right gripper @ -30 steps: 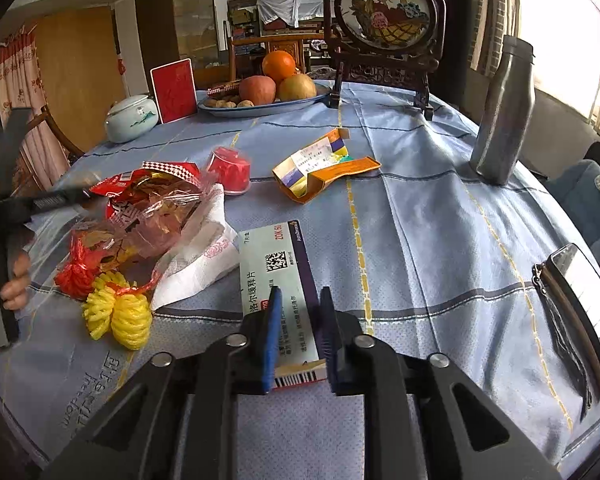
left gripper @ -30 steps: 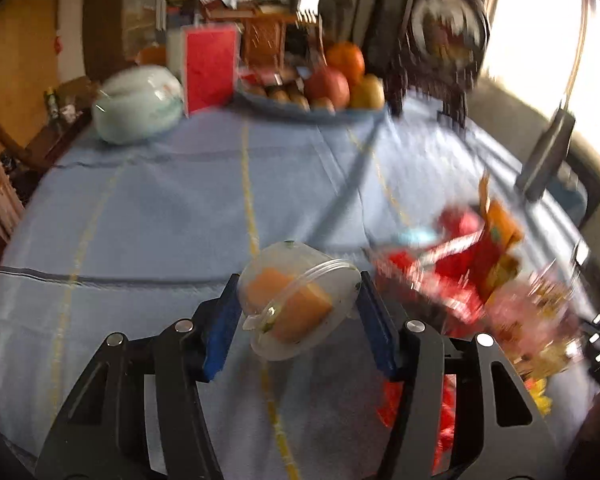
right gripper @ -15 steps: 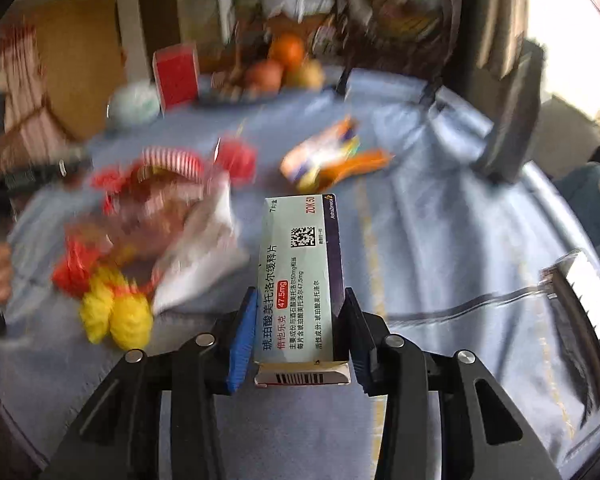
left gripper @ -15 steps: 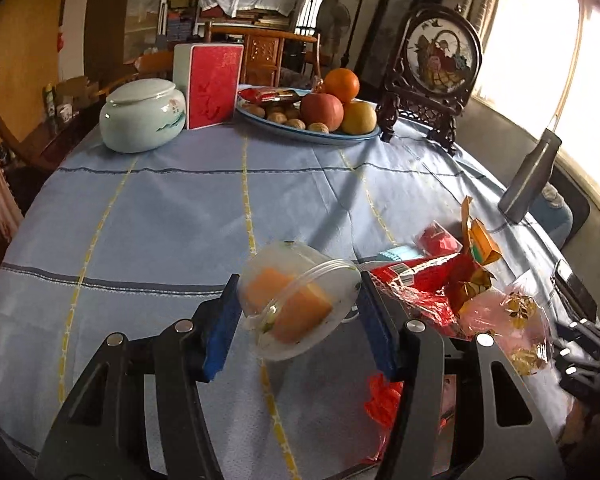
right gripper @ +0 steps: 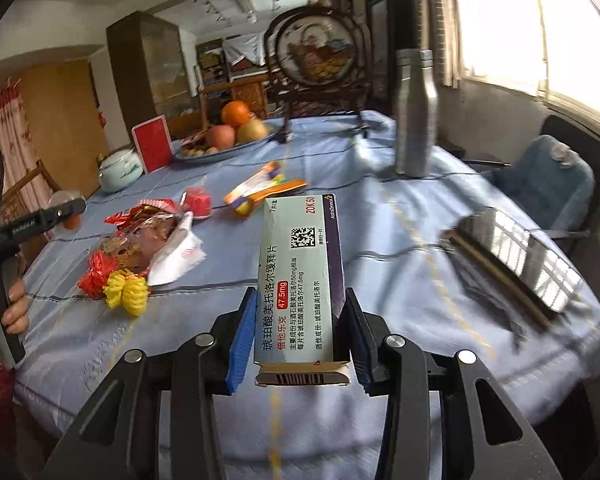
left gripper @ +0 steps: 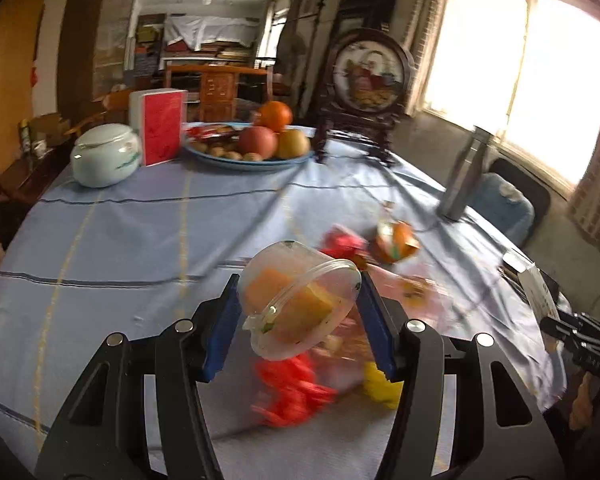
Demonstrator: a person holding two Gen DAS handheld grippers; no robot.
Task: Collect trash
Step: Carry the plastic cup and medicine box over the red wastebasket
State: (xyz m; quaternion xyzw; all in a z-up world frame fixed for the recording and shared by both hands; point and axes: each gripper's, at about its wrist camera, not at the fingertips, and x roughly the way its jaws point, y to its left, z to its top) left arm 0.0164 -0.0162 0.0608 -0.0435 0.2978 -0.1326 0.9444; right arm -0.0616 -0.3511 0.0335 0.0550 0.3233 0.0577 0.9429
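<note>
Round table (right gripper: 380,248), smooth blue cloth with woven stripes. Medicine carton (right gripper: 300,280), flat printed card, lifted above the cloth, pinched by right gripper (right gripper: 298,336). Clear plastic tub (left gripper: 298,300), round, orange pieces inside, tilted, clamped in left gripper (left gripper: 298,322).

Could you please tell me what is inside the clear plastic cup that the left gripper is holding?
The clear plastic cup holds orange blocks, seemingly food, plus small green flecks on its wall. Their far sides are hidden.
</note>
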